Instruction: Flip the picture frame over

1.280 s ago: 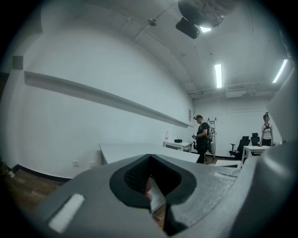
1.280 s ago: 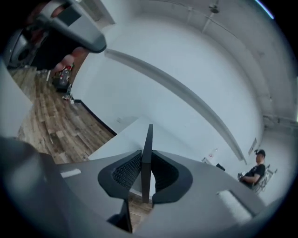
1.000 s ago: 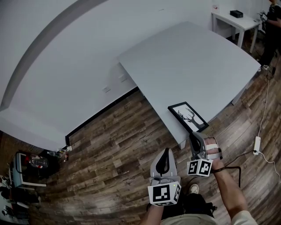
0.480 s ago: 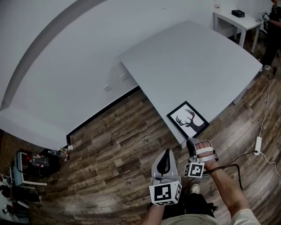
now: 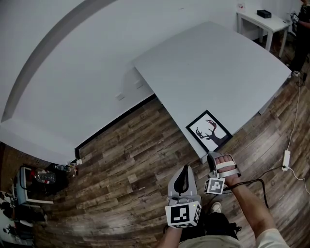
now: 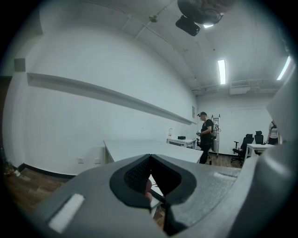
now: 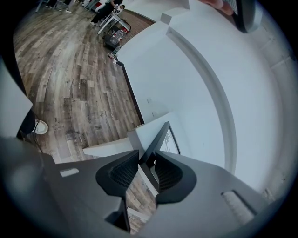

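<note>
The picture frame, black-edged with a deer silhouette facing up, lies on the near corner of the grey table. Its nearest corner pokes over the table edge. My right gripper is shut on that corner. In the right gripper view the frame's black edge runs between the two pads at my right gripper. My left gripper hangs over the wood floor to the left of the table. It is shut, holds nothing and does not touch the frame. In its own view my left gripper has its tips together.
A small white table with a black box stands far right. A person stands beside it. A power strip and cable lie on the floor at right. A cluttered cart sits at lower left.
The right gripper has drawn back toward me with the frame in it. The frame has turned and slid so that its near corner overhangs the table edge. The left gripper has barely moved.
</note>
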Demonstrator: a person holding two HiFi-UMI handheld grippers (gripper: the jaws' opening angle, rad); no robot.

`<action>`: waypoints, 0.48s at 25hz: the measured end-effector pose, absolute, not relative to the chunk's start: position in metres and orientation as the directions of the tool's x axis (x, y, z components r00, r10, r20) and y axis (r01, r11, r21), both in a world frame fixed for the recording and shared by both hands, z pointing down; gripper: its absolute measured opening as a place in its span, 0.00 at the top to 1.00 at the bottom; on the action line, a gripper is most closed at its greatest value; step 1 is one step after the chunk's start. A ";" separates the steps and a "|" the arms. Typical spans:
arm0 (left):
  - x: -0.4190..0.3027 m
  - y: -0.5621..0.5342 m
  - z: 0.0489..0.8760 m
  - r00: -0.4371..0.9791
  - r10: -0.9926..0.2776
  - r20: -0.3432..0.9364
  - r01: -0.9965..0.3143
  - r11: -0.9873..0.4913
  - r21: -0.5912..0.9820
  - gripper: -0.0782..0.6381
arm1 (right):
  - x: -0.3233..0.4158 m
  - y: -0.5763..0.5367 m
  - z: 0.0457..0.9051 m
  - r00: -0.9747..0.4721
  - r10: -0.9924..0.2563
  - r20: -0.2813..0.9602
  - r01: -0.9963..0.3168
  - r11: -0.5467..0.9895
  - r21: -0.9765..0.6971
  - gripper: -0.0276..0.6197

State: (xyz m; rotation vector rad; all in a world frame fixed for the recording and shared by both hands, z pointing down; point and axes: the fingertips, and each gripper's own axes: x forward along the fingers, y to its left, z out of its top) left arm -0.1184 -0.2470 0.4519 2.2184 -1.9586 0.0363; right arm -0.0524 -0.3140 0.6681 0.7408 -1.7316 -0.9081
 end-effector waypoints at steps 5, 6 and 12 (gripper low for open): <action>-0.120 -0.246 0.447 0.131 -0.982 0.133 -0.986 -0.116 0.117 0.89 | -0.050 -0.313 0.678 -0.301 -0.794 0.528 -0.107 0.579 0.808 0.64; -0.121 -0.245 0.445 0.130 -0.983 0.131 -0.987 -0.116 0.115 0.89 | -0.048 -0.312 0.679 -0.302 -0.790 0.534 -0.118 0.586 0.801 0.62; -0.124 -0.246 0.443 0.125 -0.985 0.119 -0.987 -0.111 0.112 0.89 | -0.044 -0.306 0.672 -0.312 -0.790 0.527 -0.138 0.587 0.798 0.58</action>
